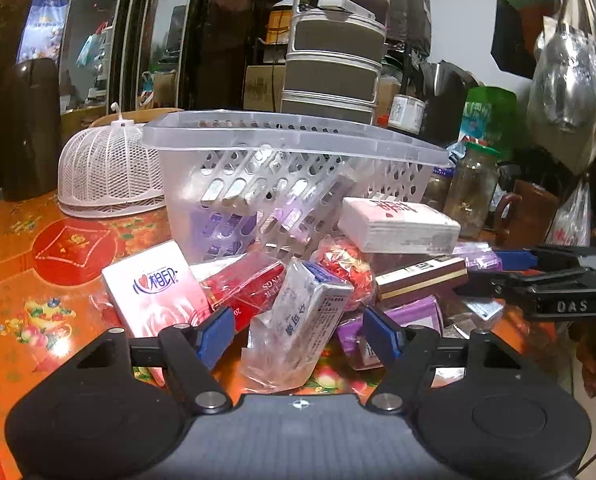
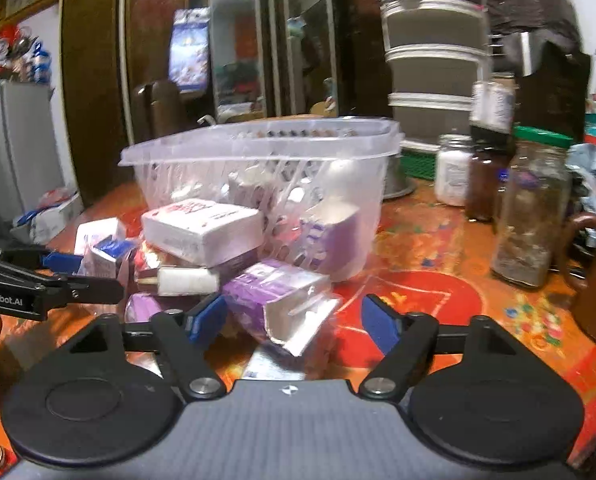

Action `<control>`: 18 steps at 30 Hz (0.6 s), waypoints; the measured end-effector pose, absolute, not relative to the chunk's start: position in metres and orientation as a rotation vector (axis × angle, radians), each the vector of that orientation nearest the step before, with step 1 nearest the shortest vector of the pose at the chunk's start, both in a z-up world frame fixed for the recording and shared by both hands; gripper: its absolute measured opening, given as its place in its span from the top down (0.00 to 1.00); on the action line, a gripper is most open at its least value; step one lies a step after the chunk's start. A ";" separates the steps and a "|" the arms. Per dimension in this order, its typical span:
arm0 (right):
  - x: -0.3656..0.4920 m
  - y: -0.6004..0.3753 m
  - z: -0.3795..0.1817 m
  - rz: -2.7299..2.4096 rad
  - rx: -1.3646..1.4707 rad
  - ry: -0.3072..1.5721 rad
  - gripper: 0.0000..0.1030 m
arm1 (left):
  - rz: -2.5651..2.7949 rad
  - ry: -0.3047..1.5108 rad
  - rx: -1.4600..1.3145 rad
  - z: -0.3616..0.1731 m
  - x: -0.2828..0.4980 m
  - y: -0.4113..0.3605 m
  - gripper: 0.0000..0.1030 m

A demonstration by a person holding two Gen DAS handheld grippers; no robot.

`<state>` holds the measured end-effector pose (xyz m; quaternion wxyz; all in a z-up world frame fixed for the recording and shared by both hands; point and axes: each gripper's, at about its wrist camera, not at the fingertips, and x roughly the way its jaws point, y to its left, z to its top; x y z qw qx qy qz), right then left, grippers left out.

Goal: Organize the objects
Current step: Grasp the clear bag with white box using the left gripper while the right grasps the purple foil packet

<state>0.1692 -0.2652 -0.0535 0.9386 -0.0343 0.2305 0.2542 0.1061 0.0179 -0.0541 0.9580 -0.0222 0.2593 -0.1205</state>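
Tabletop clutter: packet point(image 1: 298, 320) between left hand-held gripper point(image 1: 298, 330) fingers.

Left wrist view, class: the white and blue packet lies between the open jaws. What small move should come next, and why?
Probably ease the left gripper forward and close on the white and blue packet. Its jaws stand apart on either side of the packet without pressing it, and the packet lies loose on the pile in front of the clear basket.

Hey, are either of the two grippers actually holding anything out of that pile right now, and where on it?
Nothing is held. The left gripper stands open around the blue-and-white packet, pads clear. The right gripper stands open by the purple pack.
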 end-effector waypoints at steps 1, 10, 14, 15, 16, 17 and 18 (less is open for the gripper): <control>0.167 -0.265 -0.053 0.524 -0.070 0.466 0.39 | -0.240 0.532 -0.035 -0.056 0.107 0.016 0.27; 0.142 -0.275 -0.046 0.496 -0.015 0.377 0.41 | -0.213 0.521 -0.052 -0.060 0.099 0.023 0.51; 0.130 -0.284 -0.046 0.473 0.043 0.355 0.41 | -0.197 0.477 -0.074 -0.057 0.089 0.030 0.51; 0.127 -0.286 -0.046 0.462 0.056 0.350 0.41 | -0.198 0.471 -0.083 -0.056 0.088 0.032 0.51; 0.124 -0.288 -0.047 0.449 0.067 0.345 0.41 | -0.197 0.465 -0.093 -0.056 0.087 0.034 0.51; 0.121 -0.290 -0.048 0.441 0.082 0.340 0.41 | -0.197 0.460 -0.100 -0.054 0.087 0.035 0.51; 0.118 -0.293 -0.049 0.439 0.098 0.339 0.41 | -0.199 0.455 -0.107 -0.054 0.086 0.037 0.51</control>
